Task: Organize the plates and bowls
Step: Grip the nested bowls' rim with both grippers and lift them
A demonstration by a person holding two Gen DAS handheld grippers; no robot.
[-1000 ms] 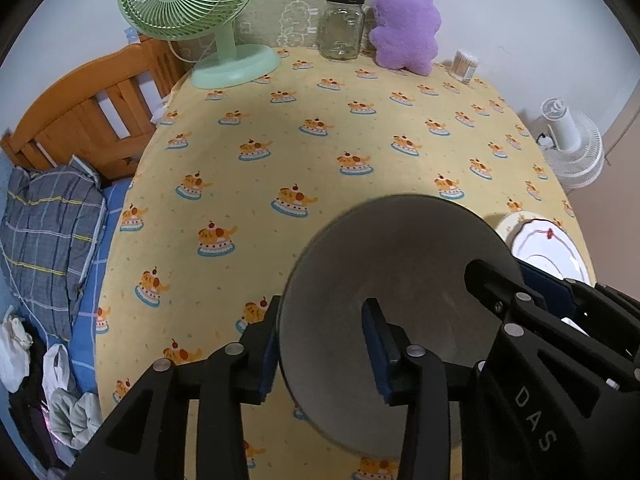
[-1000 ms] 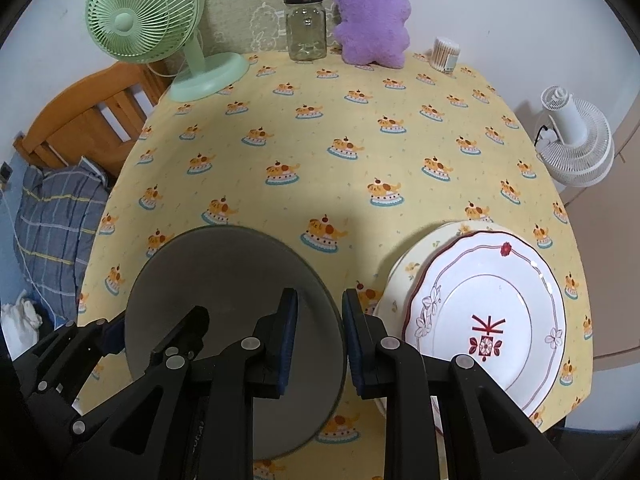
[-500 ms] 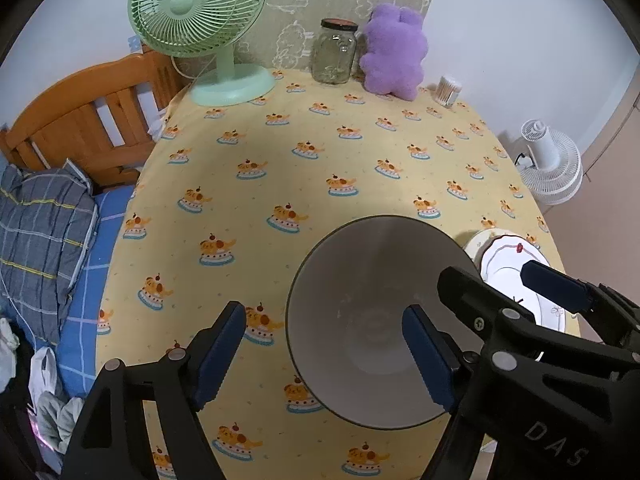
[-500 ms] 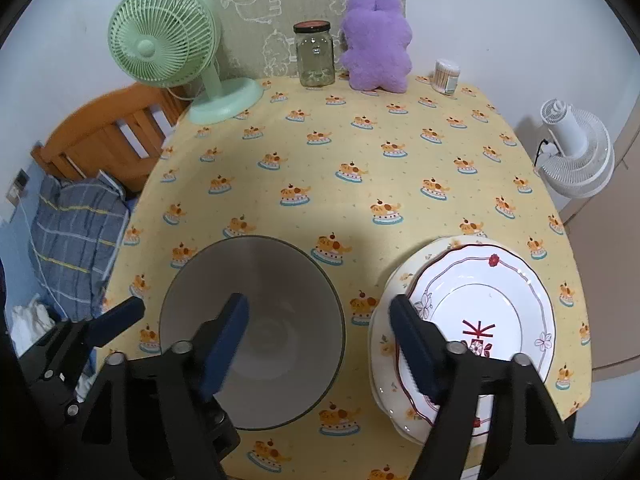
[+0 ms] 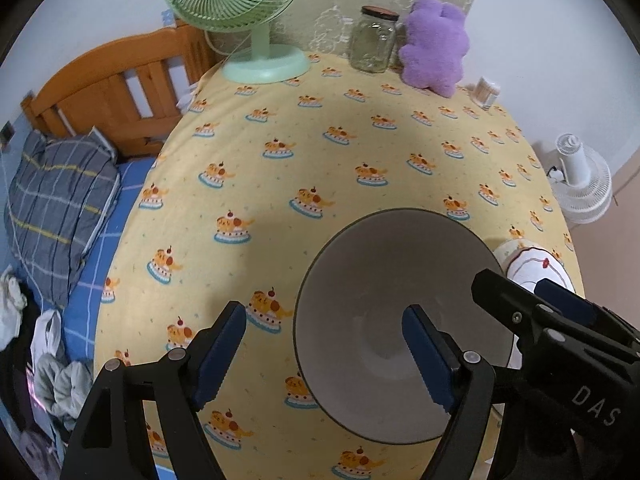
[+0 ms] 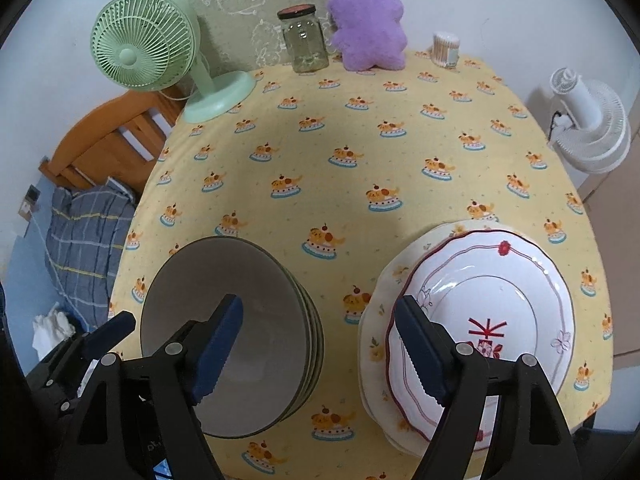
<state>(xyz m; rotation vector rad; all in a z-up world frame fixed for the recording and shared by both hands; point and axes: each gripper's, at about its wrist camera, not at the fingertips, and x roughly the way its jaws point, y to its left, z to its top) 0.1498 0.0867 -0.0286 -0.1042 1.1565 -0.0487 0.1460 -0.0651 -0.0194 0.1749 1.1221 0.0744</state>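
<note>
Left wrist view: the left claw (image 5: 322,354) hangs spread wide above the near edge of the table (image 5: 360,168), one blue pad over the yellow cloth, the other over the hollow of the grey bowl (image 5: 400,320), gripping nothing. The bowl sits upright on the cloth, and the right claw (image 5: 560,304) pokes in just beside it, with a sliver of the plates (image 5: 532,264) behind. The step in hand looks like a release and pull-away, so the clean way is to lift straight up and keep both pads clear of the rim, no nudge to the stack. Further back stand a green fan (image 5: 236,4), a glass jar (image 5: 374,42), a purple plush toy (image 5: 434,46) and a small tub of cotton swabs (image 5: 486,90); a wooden bed frame (image 5: 120,76) and a checked pillow (image 5: 52,196) lie off to the left, a white floor fan (image 5: 580,184) to the right. Right wrist view: here the bowl shows its edges, several bowls nested (image 6: 232,332), and the right claw (image 6: 318,350) is also spread and empty, straddling the gap between bowls and plates (image 6: 480,320). Those plates are stacked, a red-trimmed one on a cream flowered one, near the table's front edge. The cloth is soft and printed with little cakes, so things may drag on it rather than slide.
</note>
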